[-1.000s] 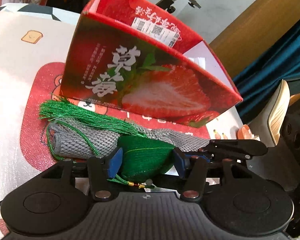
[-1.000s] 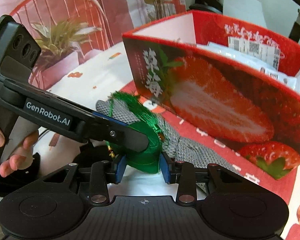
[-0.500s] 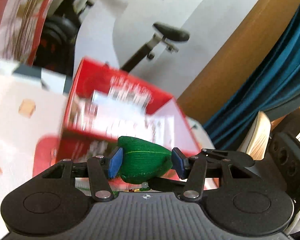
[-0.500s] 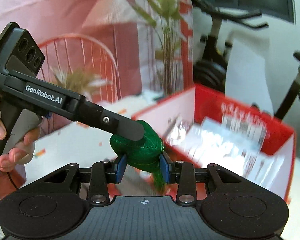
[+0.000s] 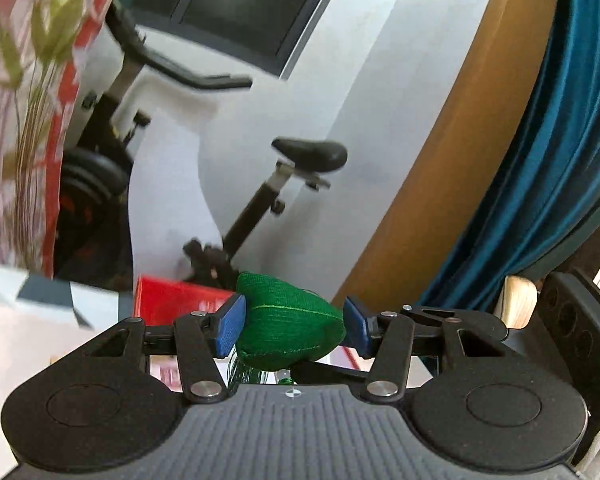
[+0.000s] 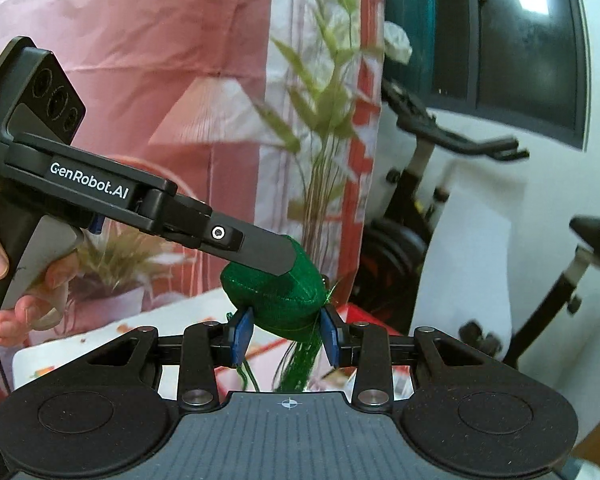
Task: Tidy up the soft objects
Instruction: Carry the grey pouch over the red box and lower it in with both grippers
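**Two grippers, one green pouch**

One green stuffed pouch (image 5: 290,322) is clamped by both the left gripper (image 5: 292,326) and the right gripper (image 6: 285,334), raised above one red box (image 5: 172,300). Its one green tassel (image 6: 300,364) hangs below. One exercise bike (image 5: 260,200) stands behind.

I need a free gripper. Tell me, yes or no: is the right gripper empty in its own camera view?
No. The right gripper is shut on the green pouch, with its blue pads pressing both sides.

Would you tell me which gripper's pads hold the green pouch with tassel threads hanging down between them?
The right gripper: tassel threads dangle below the pouch there.
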A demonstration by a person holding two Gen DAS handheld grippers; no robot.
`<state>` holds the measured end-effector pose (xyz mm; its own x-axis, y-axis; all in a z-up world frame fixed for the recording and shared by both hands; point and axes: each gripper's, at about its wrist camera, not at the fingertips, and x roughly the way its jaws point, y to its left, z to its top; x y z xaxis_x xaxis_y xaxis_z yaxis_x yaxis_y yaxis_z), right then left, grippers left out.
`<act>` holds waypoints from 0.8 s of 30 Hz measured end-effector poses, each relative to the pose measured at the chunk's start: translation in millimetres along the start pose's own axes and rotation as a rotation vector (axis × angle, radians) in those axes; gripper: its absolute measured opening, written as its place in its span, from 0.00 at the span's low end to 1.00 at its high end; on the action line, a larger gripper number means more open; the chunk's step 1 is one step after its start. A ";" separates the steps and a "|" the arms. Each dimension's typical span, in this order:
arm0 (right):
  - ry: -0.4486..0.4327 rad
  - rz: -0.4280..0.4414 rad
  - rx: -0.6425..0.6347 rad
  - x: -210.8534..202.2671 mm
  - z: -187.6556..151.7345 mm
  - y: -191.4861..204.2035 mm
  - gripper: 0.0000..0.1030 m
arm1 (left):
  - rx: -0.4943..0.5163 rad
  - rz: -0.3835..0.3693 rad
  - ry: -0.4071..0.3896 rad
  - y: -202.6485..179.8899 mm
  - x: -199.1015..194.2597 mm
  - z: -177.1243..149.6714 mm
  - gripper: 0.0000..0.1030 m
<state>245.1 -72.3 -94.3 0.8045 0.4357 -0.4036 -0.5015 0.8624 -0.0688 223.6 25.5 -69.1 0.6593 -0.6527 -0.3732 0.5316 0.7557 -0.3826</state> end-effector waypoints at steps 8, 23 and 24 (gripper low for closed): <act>0.001 -0.023 -0.023 19.0 18.8 -12.0 0.33 | 0.035 0.029 -0.007 4.2 14.8 18.7 0.55; 0.231 0.031 0.105 90.4 -48.8 -25.5 0.33 | -0.112 0.103 0.227 64.1 78.4 -26.4 0.55; 0.242 0.032 0.115 93.8 -53.2 -26.2 0.33 | -0.116 0.108 0.241 67.0 82.1 -29.8 0.55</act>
<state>316.8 -67.8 -179.0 0.6824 0.4009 -0.6113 -0.4749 0.8788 0.0462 297.5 20.9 -150.5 0.5557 -0.5732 -0.6021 0.3913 0.8194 -0.4189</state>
